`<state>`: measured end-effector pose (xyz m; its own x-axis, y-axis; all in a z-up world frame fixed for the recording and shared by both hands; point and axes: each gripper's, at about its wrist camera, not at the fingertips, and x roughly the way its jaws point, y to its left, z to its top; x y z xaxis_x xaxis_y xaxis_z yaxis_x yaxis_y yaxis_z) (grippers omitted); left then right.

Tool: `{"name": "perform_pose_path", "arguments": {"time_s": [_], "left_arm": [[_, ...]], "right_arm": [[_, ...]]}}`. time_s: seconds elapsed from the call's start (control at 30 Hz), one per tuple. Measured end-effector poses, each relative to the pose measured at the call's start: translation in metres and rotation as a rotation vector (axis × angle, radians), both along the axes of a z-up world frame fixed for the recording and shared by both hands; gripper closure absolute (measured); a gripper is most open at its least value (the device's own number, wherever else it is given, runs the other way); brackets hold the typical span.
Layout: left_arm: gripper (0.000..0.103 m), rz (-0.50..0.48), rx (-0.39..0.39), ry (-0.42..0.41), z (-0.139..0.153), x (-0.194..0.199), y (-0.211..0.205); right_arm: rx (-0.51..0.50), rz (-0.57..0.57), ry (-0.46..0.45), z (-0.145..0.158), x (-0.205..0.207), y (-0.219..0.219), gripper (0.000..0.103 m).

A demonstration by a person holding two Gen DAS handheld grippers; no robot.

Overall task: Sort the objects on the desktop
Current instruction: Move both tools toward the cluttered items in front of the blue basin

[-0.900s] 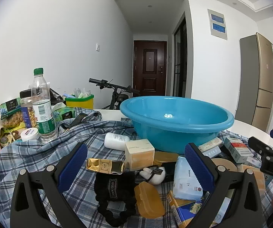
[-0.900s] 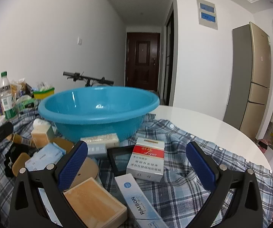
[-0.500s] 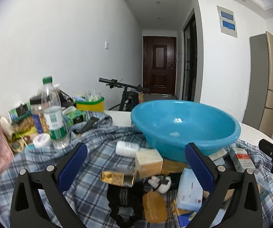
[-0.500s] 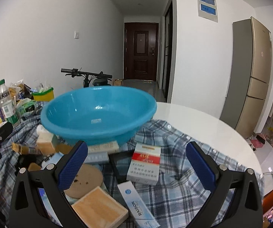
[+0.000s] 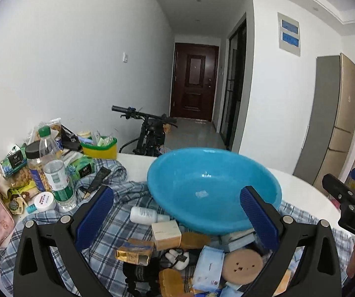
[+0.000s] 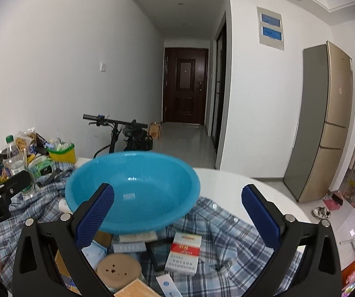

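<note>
Both jaws stand released, wide apart, gripping nothing. My left gripper hangs above the clutter on the plaid cloth, with the blue basin just ahead. Below it I see a white bottle lying down, a cream box, a gold pack and a round wooden disc. My right gripper faces the same basin; a red-and-white cigarette pack lies flat beneath it on the counter.
</note>
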<state>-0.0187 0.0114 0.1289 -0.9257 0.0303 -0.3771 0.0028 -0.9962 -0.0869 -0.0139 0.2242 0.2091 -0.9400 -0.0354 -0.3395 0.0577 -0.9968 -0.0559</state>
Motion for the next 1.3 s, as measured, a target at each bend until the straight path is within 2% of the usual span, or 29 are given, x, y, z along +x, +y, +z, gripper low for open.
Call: {"name": "perform_pose_path", "arguments": {"time_s": [0.2, 0.33, 0.47, 0.67, 0.9, 1.13, 1.3], "left_arm": [[0.0, 0.009, -0.039, 0.001, 0.013, -0.001, 0.003], [0.0, -0.011, -0.054, -0.05, 0.008, -0.003, 0.006], [0.0, -0.011, -0.097, -0.117, 0.0, -0.007, 0.013], [0.0, -0.034, -0.101, -0.212, -0.02, -0.012, 0.016], [0.0, -0.079, -0.093, -0.294, -0.051, -0.012, 0.021], [0.0, -0.116, -0.113, -0.348, -0.073, -0.007, 0.032], [0.0, -0.136, -0.12, -0.386, -0.087, -0.004, 0.038]], "right_arm": [[0.006, 0.008, 0.017, 0.014, 0.001, -0.004, 0.0], [0.007, 0.037, -0.013, 0.013, 0.0, -0.007, 0.0], [-0.02, 0.063, -0.085, 0.007, -0.004, -0.003, 0.0], [-0.064, 0.068, -0.213, -0.018, -0.007, 0.006, 0.0], [-0.064, 0.057, -0.312, -0.053, -0.006, 0.011, 0.003], [-0.068, 0.053, -0.384, -0.082, -0.001, 0.013, 0.006], [-0.063, 0.059, -0.408, -0.091, 0.0, 0.013, 0.007]]}}
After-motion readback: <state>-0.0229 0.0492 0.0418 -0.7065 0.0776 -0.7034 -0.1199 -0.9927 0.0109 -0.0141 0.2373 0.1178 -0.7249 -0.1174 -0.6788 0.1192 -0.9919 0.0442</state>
